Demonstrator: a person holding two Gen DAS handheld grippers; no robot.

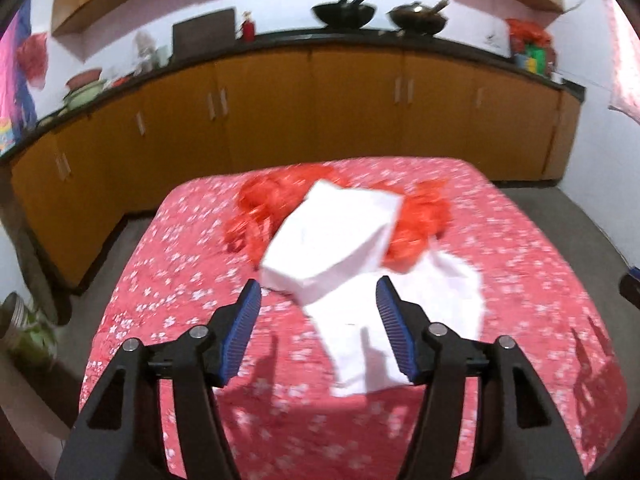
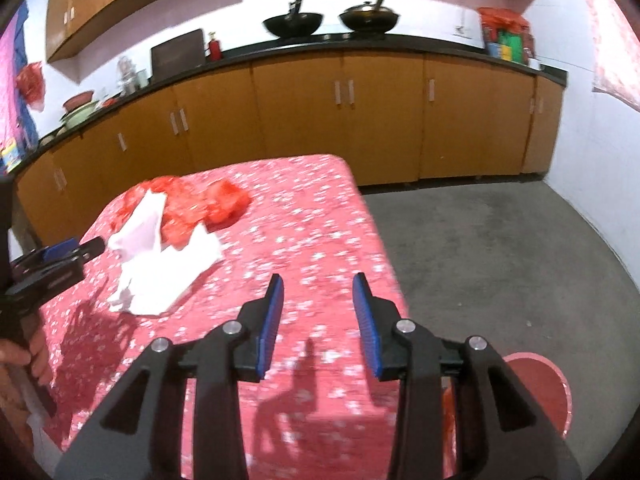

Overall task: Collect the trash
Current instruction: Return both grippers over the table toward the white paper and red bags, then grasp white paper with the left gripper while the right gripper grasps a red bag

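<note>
On the table with the red floral cloth (image 1: 168, 280) lie a folded white paper (image 1: 336, 236), a crumpled white sheet (image 1: 420, 312) and a red plastic bag (image 1: 276, 196) behind them. My left gripper (image 1: 318, 294) is open just short of the folded paper, and its blue pads (image 1: 248, 312) do not press on it. In the right wrist view the white papers (image 2: 160, 268) and the red bag (image 2: 200, 204) sit to the left, with the left gripper (image 2: 94, 246) at the paper's edge. My right gripper (image 2: 318, 286) is open over bare cloth with nothing between its fingers.
A red bucket (image 2: 540, 384) stands on the grey floor (image 2: 500, 240) by the table's near right corner. Orange cabinets (image 2: 300, 120) under a dark counter with woks (image 2: 292, 24) line the far wall. A person's hand (image 2: 36, 356) holds the left gripper's handle. A potted plant (image 1: 28, 332) stands left.
</note>
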